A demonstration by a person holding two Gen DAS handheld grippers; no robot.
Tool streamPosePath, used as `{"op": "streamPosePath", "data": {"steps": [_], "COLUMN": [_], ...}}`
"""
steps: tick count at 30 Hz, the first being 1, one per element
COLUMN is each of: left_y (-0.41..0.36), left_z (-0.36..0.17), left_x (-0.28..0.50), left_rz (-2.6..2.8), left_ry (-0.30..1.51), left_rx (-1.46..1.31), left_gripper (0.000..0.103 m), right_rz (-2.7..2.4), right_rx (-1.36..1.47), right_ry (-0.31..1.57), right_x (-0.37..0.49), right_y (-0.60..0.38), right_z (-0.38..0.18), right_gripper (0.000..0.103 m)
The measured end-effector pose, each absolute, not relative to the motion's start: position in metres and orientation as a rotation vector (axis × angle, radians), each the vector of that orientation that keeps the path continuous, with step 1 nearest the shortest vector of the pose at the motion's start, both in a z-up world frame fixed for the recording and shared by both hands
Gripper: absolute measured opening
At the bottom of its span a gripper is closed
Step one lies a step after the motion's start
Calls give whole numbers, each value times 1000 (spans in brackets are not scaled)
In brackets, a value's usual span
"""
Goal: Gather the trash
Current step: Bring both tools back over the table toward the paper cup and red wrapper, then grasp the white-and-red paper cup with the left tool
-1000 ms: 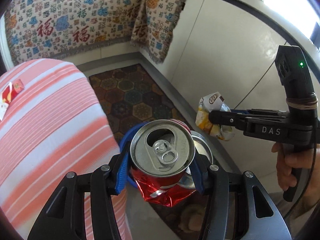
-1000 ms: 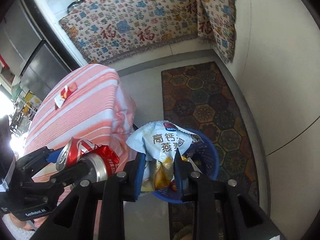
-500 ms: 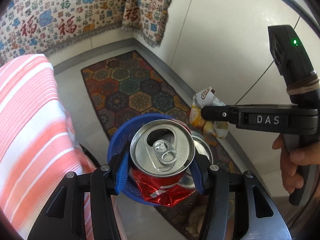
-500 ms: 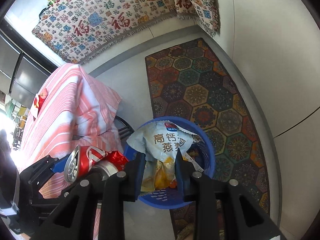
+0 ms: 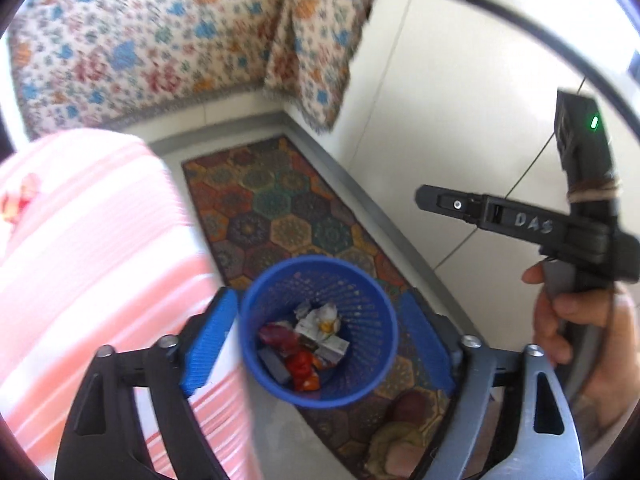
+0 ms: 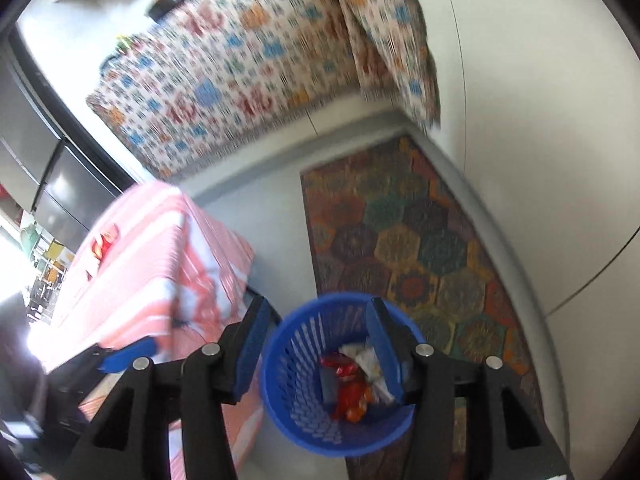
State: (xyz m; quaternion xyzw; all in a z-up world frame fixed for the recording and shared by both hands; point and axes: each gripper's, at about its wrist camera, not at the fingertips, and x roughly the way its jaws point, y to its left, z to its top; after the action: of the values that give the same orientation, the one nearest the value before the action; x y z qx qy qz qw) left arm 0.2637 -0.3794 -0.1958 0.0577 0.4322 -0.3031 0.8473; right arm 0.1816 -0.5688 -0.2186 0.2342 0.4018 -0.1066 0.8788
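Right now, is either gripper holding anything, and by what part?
Nothing held. The left gripper and right gripper are both open and empty above the blue trash basket, where trash lies inside.

Lived-in home, some kind of sitting or dining room. Patterned woven throw [image 5: 160, 40] with fringe draped over furniture along the wall. Hexagon-patterned rug [image 6: 420, 240] on a pale tiled floor. Table under a pink-and-white striped cloth [image 6: 152, 264]. Small blue plastic wastebasket [image 5: 372, 360] at the rug's edge, holding wrappers. Dark glass-fronted cabinet [image 6: 60, 176] at the far side.
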Motion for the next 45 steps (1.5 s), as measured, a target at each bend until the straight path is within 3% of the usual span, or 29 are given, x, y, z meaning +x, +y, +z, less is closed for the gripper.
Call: {"op": "streamPosePath", "data": {"steps": [9, 20, 26, 32, 45], "left_y": [-225, -112, -100, -111, -171], "left_z": [-185, -214, -202, -181, -208], "left_x": [233, 271, 313, 388, 488], "left_rz": [-375, -283, -427, -488, -611], "left_ry": [917, 928, 923, 897, 953], "left_rx": [125, 136, 184, 313, 533], "left_gripper": [94, 94, 94, 94, 94], "right_rz": [-182, 178, 190, 186, 192], "right_rx": [191, 129, 38, -25, -87], "right_ry": [691, 907, 980, 958, 886], "right_x": [185, 227, 250, 258, 253], "right_y": [-473, -296, -257, -242, -214], "right_z": [-164, -191, -211, -216, -230], "right_gripper": [53, 54, 54, 61, 82]}}
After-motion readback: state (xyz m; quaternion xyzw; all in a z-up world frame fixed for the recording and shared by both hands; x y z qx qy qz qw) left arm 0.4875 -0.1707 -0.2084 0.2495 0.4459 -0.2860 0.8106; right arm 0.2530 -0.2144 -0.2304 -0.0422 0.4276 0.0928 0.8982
